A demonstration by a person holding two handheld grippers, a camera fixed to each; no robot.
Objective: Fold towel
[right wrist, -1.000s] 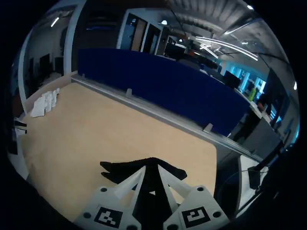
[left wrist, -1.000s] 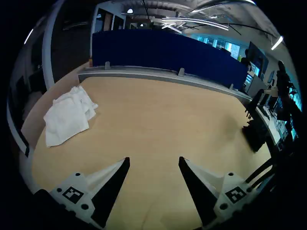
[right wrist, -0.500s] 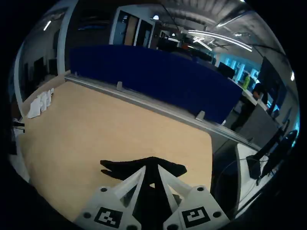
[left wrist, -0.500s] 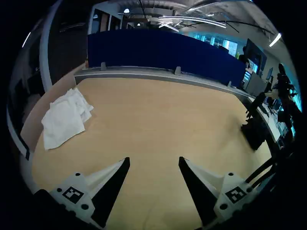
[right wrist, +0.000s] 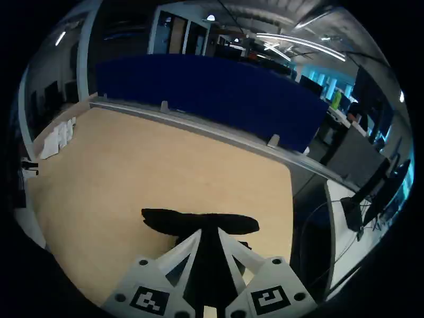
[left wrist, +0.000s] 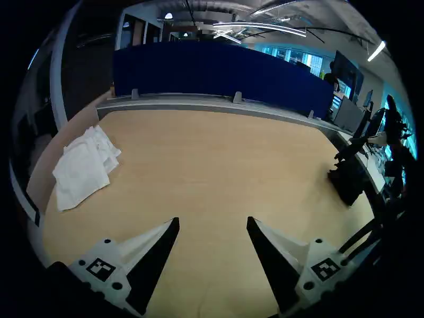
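Well, the table [left wrist: 212,159] spreads wide and bare ahead of both tools, closed at its far side by a blue partition [left wrist: 212,69]. A loose pile of white towels [left wrist: 82,167] lies far ahead and to the left of the left tool [left wrist: 212,219], near the table's corner, well apart from everything else. The dark towel [right wrist: 175,220] is the piece being worked on. It hangs from the right tool [right wrist: 209,231], spreading to either side just past the fingertips, above the table's near right part.

By my reading the step is the laying-out: the towel is picked up but not yet spread flat (no fold is visible in it). The next move calls for lowering it to the open wood ahead and bringing the left tool across to take a second corner.

The right tool points forward and slightly down, its fingers pinched together on the dark cloth. The left tool is held level over the table's near edge, fingers wide apart, holding nothing.
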